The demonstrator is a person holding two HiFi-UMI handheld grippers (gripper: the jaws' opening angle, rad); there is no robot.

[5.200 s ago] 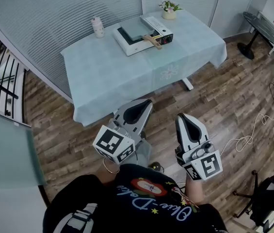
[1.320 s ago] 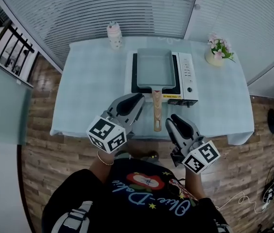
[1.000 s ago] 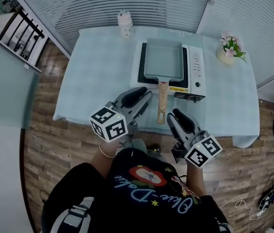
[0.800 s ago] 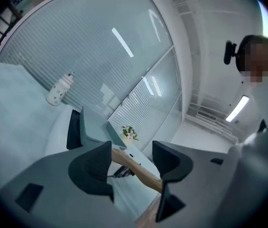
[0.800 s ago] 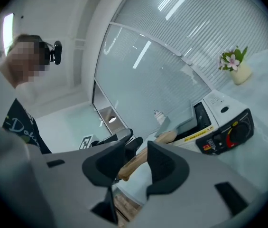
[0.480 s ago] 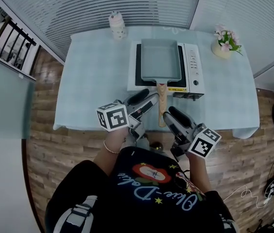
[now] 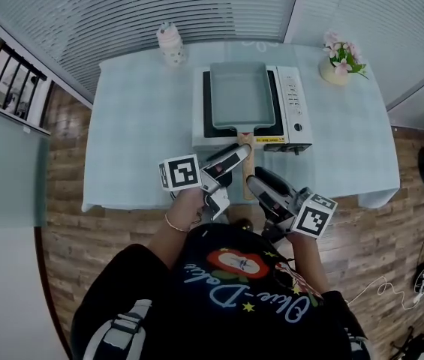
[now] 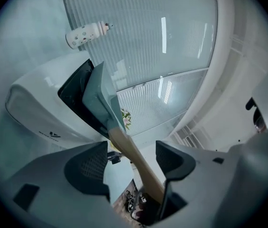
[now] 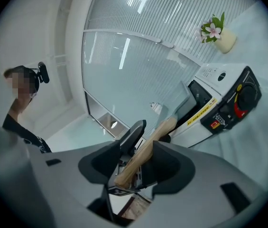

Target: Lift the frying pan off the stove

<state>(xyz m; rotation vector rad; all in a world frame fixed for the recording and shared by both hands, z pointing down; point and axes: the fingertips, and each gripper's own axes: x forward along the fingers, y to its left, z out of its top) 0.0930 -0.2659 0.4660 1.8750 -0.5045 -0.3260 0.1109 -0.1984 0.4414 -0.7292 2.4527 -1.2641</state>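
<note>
A rectangular grey-blue frying pan [image 7: 238,94] sits on a white portable stove [image 7: 290,111], and its wooden handle [image 7: 245,145] points toward me. My left gripper [image 7: 233,157] reaches in from the left, rolled on its side. Its jaws have just been opening, and the handle [image 8: 133,153] runs between them close to the right-hand jaw, not clamped. My right gripper [image 7: 260,178] is nearer the handle's free end. Its jaws have also just been opening, and the handle's tip [image 9: 141,158] lies loose between them.
The stove stands on a table with a pale blue cloth [image 7: 136,126]. A spotted bottle [image 7: 169,43] stands at the back left and a small flower pot [image 7: 337,62] at the back right. Wooden floor lies beyond the table's near edge. Ribbed glass walls stand behind.
Both grippers have moved forward from the table's near edge onto the pan handle and rolled. Their jaws have spread wider around the handle. The pan has stayed on the stove.
</note>
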